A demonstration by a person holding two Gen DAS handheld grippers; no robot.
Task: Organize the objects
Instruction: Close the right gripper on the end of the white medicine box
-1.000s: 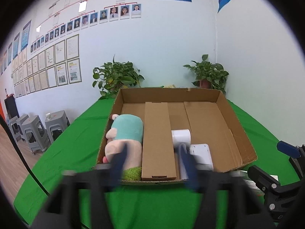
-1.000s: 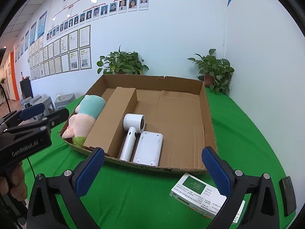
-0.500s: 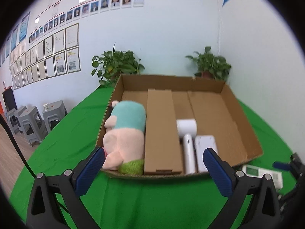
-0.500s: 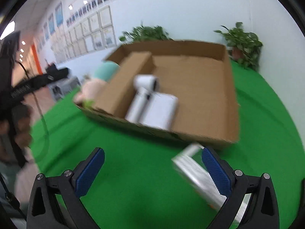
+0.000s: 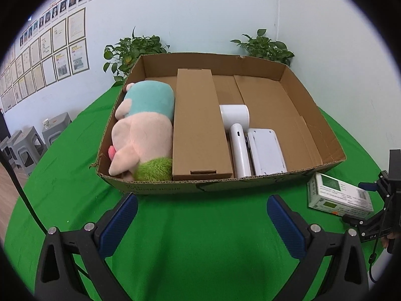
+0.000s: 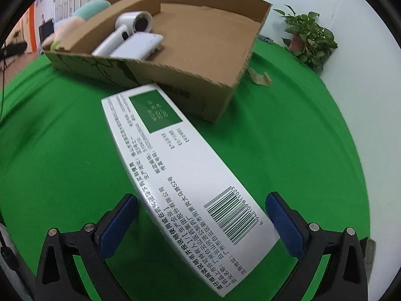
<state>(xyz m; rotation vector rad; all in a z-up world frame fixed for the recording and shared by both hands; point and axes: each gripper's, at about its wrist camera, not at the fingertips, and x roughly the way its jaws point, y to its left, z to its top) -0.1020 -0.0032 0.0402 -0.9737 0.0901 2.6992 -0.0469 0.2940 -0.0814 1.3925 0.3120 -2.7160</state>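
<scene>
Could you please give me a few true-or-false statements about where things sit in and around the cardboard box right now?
1. The white medicine carton lies inside the cardboard box. False: it lies outside, on the green cloth.
2. The plush toy lies left of the long brown box. True.
3. The right tongs straddle the carton, open. True.
4. The left tongs hold the hair dryer. False: they are open and empty.

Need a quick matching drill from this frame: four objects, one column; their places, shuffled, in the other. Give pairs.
1. plush toy
2. long brown carton
3. hair dryer
4. white medicine box

A. on the green cloth, outside the cardboard tray
B. at the tray's left wall
C. between carton and flat white device
D. between plush and hair dryer

Pairs: 1-B, 2-D, 3-C, 4-A
</scene>
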